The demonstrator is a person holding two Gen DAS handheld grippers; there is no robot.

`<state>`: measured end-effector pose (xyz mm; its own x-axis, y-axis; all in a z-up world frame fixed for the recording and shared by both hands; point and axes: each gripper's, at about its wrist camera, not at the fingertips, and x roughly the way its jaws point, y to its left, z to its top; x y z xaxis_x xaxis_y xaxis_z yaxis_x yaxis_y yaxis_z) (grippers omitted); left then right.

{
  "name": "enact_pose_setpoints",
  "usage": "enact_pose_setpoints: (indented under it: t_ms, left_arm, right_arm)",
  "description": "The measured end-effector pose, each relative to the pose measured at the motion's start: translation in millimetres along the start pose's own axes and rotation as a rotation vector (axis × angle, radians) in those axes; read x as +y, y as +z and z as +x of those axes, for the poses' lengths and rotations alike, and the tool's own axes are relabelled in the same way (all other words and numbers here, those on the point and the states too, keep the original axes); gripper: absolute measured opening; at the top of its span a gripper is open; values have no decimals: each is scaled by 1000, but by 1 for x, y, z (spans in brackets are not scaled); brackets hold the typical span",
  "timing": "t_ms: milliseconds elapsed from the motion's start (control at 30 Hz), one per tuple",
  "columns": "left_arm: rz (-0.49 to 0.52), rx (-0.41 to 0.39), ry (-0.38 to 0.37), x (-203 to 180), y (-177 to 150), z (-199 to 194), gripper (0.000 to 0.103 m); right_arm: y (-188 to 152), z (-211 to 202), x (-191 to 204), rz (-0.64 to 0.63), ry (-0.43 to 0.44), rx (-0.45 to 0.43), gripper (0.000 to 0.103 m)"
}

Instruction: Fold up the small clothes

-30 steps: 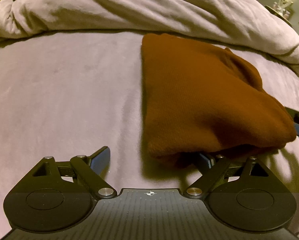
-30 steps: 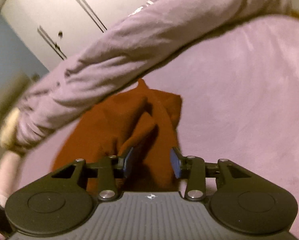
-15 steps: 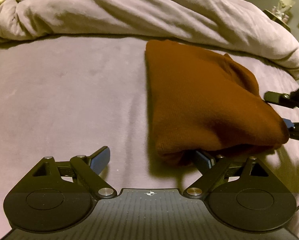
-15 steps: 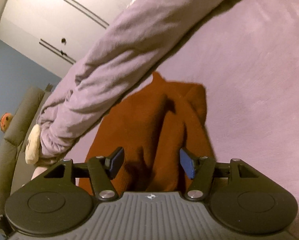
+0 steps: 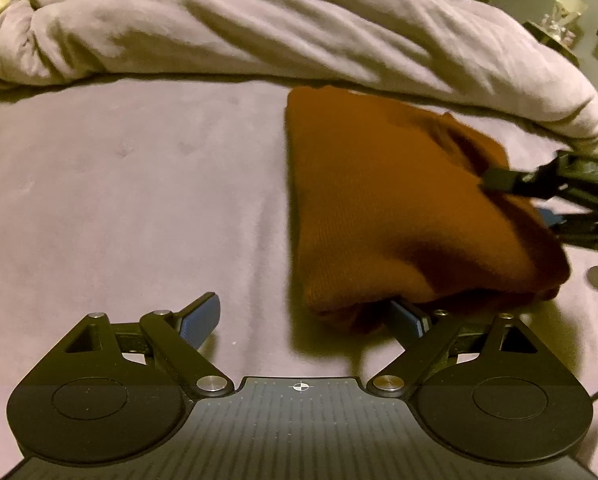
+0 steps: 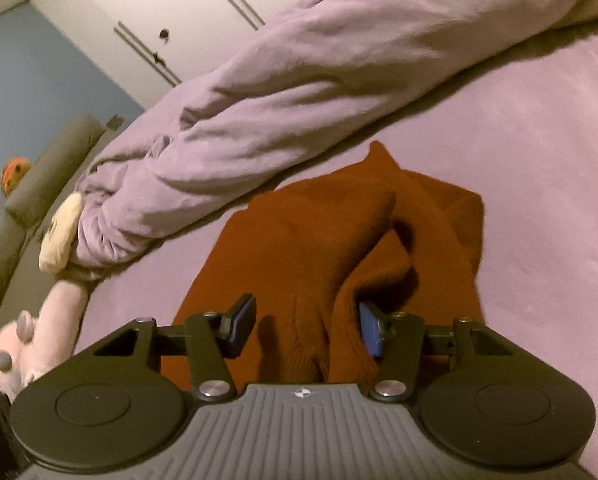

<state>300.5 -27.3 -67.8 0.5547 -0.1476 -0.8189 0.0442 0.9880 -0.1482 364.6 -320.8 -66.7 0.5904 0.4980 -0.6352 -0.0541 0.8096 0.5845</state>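
A rust-brown knitted garment (image 5: 399, 200) lies folded in a thick bundle on the purple bed sheet (image 5: 139, 208). My left gripper (image 5: 305, 316) is open wide at its near edge; the right finger (image 5: 409, 318) is tucked under the hem and the left finger lies on bare sheet. My right gripper (image 5: 517, 196) reaches in from the right side of the bundle. In the right wrist view the garment (image 6: 299, 248) fills the middle, and a raised fold of it stands between the closing jaws of the right gripper (image 6: 305, 324). The pads do not press it.
A rolled lilac duvet (image 5: 279, 28) runs along the back of the bed, close behind the garment. A cream plush (image 6: 61, 240) and a pink plush toy (image 6: 31, 340) lie at the left in the right wrist view. White wardrobe doors (image 6: 159, 12) stand beyond.
The right gripper has come in over the garment's right side, and its jaws widened and then narrowed around a fold. The left gripper has stayed where it was.
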Motion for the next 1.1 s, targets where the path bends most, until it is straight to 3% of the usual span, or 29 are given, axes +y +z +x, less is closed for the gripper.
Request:
enact_pose_setpoints:
  t_ms: [133, 200, 233, 267, 300, 433, 600, 733, 767, 800, 900, 1033, 1100]
  left_arm:
    - [16, -12, -2, -2, 0, -7, 93]
    - [15, -22, -3, -1, 0, -13, 93]
    - [13, -28, -3, 0, 1, -16, 93]
    - [9, -38, -3, 1, 3, -20, 93]
    - [6, -49, -2, 3, 4, -24, 93]
    - [2, -111, 21, 5, 19, -36, 94]
    - [16, -135, 30, -3, 34, -30, 94]
    - [49, -68, 42, -12, 32, -1, 94]
    - [50, -42, 46, -13, 31, 7, 94]
    - [48, -24, 61, -12, 29, 13, 94]
    - [46, -29, 95, -6, 29, 10, 93]
    - [-35, -102, 40, -7, 41, -6, 93]
    - [-21, -123, 26, -17, 47, -3, 94]
  right_arm:
    - [4, 16, -6, 64, 42, 27, 68]
    - [8, 25, -8, 95, 42, 34, 67]
    - [9, 27, -6, 85, 27, 29, 61]
    - [10, 29, -1, 50, -5, 18, 38]
    - [10, 28, 7, -25, -45, 2, 27]
    - [5, 9, 43, -308, -164, -145, 21]
    - [-11, -15, 68, -545, -359, -334, 20]
    - [-27, 7, 44, -647, -505, -280, 20]
    - [-28, 15, 33, -631, -502, -221, 22]
    - [-27, 19, 21, -581, -486, -176, 34]
    - [-18, -7, 8, -449, -447, -227, 50]
    - [-21, -46, 20, -397, -376, -347, 48]
    - [-29, -51, 35, -440, -301, -355, 38]
